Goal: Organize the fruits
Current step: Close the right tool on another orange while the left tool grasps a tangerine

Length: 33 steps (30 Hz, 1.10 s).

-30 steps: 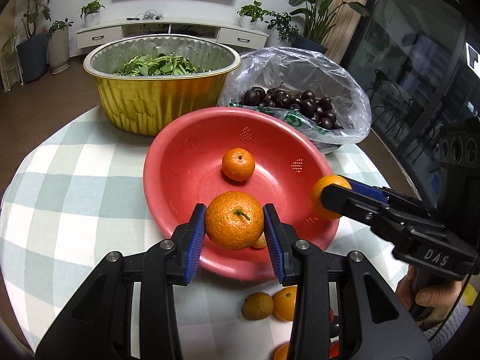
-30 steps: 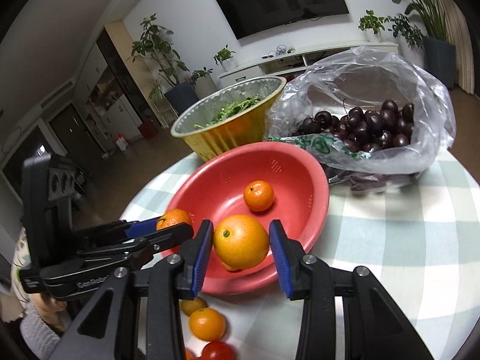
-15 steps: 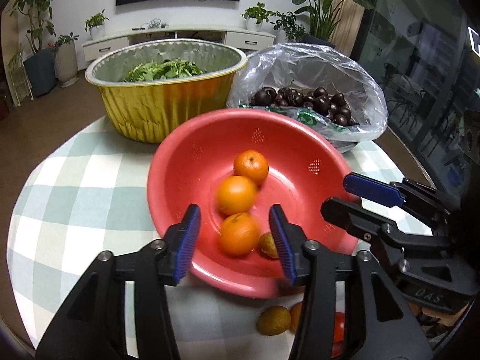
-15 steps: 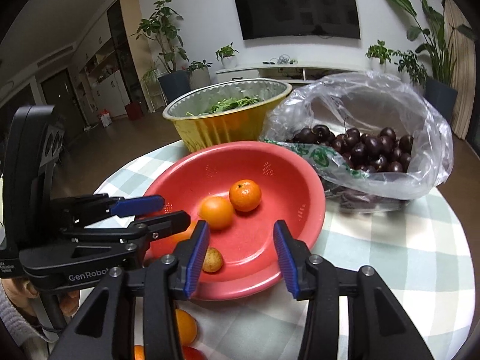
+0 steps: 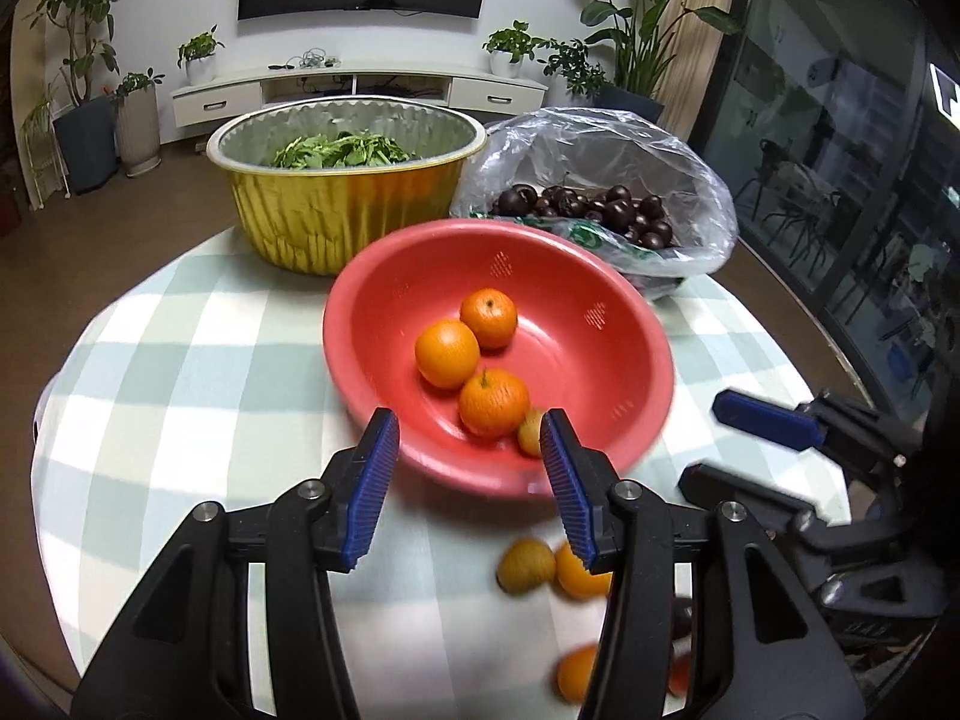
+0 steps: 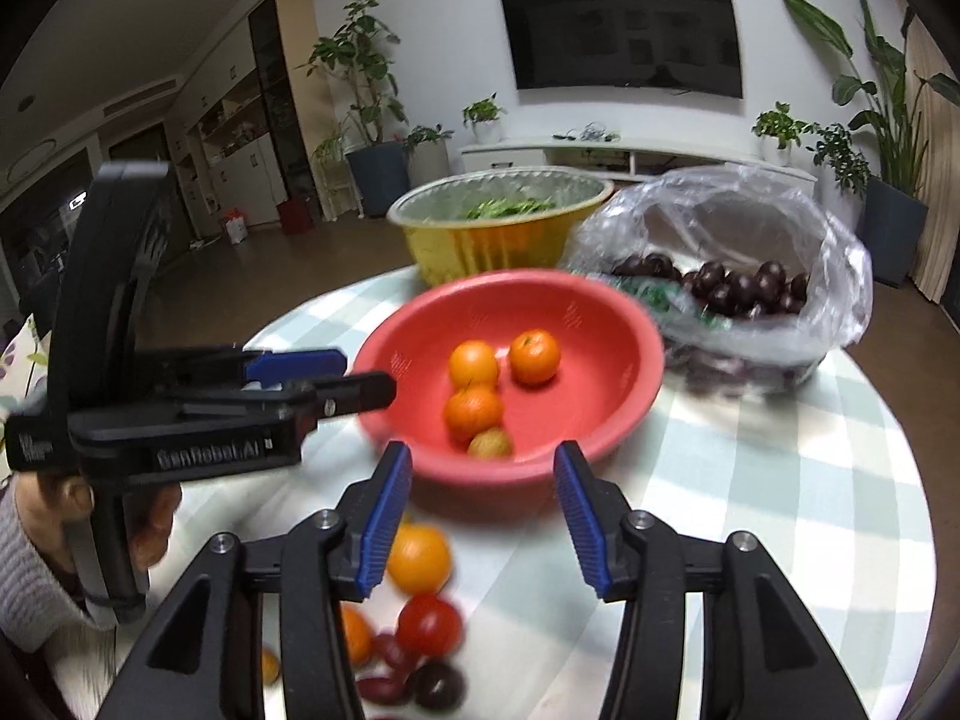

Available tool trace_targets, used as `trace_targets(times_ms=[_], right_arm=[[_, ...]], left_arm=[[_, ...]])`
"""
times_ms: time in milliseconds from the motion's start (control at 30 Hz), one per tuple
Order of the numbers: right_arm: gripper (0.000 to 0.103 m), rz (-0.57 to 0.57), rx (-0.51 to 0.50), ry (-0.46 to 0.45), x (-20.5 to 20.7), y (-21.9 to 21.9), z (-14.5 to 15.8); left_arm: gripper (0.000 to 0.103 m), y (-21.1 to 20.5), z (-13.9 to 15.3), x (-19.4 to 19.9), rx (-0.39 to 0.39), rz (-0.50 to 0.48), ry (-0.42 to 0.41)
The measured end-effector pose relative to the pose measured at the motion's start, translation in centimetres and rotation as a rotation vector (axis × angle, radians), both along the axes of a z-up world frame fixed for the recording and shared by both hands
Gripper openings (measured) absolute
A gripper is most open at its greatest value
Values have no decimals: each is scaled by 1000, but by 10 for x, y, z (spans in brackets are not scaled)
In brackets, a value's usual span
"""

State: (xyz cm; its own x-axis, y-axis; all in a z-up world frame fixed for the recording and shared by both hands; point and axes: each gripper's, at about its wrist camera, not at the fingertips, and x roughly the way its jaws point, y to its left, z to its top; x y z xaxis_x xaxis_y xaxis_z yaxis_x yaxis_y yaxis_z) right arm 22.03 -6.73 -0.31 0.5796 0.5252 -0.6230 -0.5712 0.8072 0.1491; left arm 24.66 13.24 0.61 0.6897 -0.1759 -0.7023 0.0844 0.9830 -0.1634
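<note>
Left claw (image 5: 468,468) stood at bottom centre of its view, jaws apart with nothing between them, having just been opening; blue pads bare. Right claw (image 6: 483,498) likewise apart and empty, jaws just been opening, bottom centre of its own view. In the left view the right claw showed at right edge, jaws parted, empty.

Red colander bowl (image 5: 600,360) sat mid-frame on the checked bench (image 5: 180,372). Inside it: three oranges (image 5: 447,353) clustered left of centre, touching or nearly so, plus one small brownish-yellow fruit (image 5: 531,432) at the near wall beside the nearest orange.

Loose fruit lay on the bench in front of the bowl, lower part of frame, blurred: one orange (image 6: 419,558) just beside the right claw's left pad, a red tomato (image 6: 429,624) below it, dark cherry-like fruits (image 6: 435,684) at bottom, another brownish-yellow fruit (image 5: 527,565) touching an orange in the left view.

Gold foil basin (image 5: 348,204) with green leaves (image 5: 342,150) stood behind the bowl, upper centre. Clear plastic bag (image 5: 690,180) of dark cherries (image 5: 600,210) upper right, against the bowl's far rim.

A hand (image 6: 150,516) with grey sleeve gripped the left claw's handle, lower left of the right view.
</note>
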Motion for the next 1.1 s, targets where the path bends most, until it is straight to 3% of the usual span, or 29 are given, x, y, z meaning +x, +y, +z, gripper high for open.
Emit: trace_targets(times_ms=[333,667,733,800,833,1100], right_arm=[[53,90,-83,88,-12,27,-34],[52,110,-129,107,-5,41,-50],[50,116,-133,113,-4,43,-53],[38,128,-135,123,-3,44,-55],[38,128,-137,125,-2,45,-56],[38,118,-38,155,2,27,-44]], left_arm=[[47,-10,-9,-56,-4,-21,26],[47,-13,-12,-75,-8,-31,34],[47,-16,-13,-75,-7,-36,39],[47,-17,-14,-77,-5,-39,44],[47,-18,-15,-76,-5,-41,46],[48,-20,-20,-81,-2,-61,62]])
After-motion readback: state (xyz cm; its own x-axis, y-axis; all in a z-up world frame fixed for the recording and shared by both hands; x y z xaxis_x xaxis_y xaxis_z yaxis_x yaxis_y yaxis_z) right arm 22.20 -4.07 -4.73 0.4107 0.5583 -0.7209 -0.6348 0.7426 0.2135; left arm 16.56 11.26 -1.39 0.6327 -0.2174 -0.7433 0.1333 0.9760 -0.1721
